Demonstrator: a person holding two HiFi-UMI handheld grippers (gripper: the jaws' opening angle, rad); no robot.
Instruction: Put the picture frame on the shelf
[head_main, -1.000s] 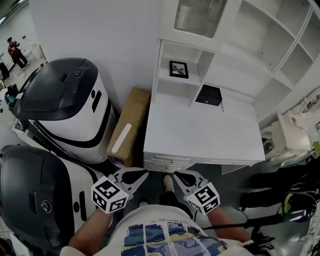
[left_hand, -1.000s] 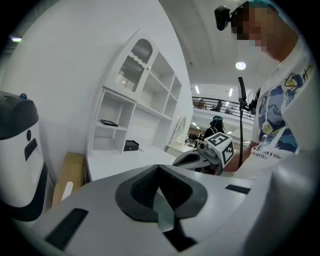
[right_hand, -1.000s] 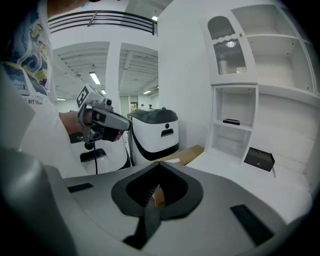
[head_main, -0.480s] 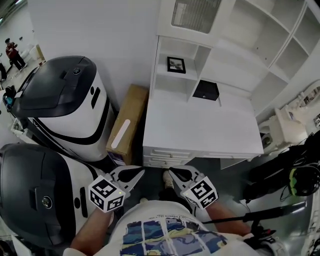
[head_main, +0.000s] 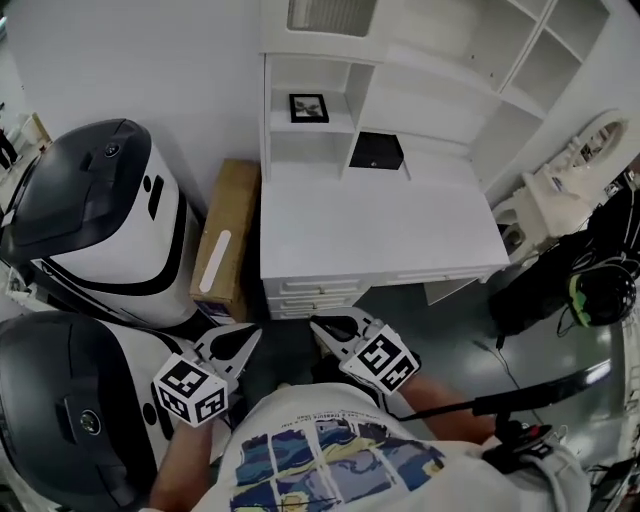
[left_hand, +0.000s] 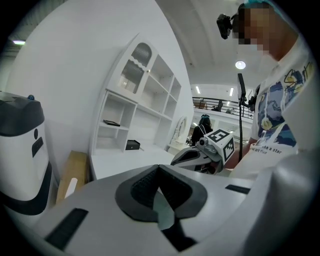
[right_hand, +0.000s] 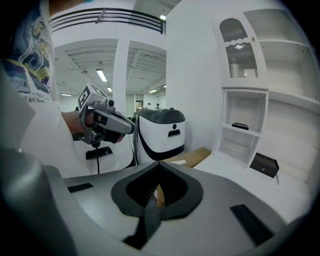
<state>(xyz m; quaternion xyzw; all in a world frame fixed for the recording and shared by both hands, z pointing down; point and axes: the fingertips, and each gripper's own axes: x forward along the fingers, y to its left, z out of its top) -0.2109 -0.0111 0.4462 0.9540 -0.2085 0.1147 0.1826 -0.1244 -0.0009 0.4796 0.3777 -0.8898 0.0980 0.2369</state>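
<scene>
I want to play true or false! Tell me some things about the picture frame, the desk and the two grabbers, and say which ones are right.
1. The picture frame is on a shelf. True.
2. The left gripper holds the frame. False: its jaws are shut on nothing.
3. A black box sits at the back of the desk. True.
4. The cardboard box is on the desk. False: it stands beside the desk.
5. The right gripper is wide open. False: it is shut.

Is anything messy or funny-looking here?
The picture frame lies flat on its shelf instead of standing up. A cardboard box sits between the desk and a big machine. Nothing looks spilled or broken.
</scene>
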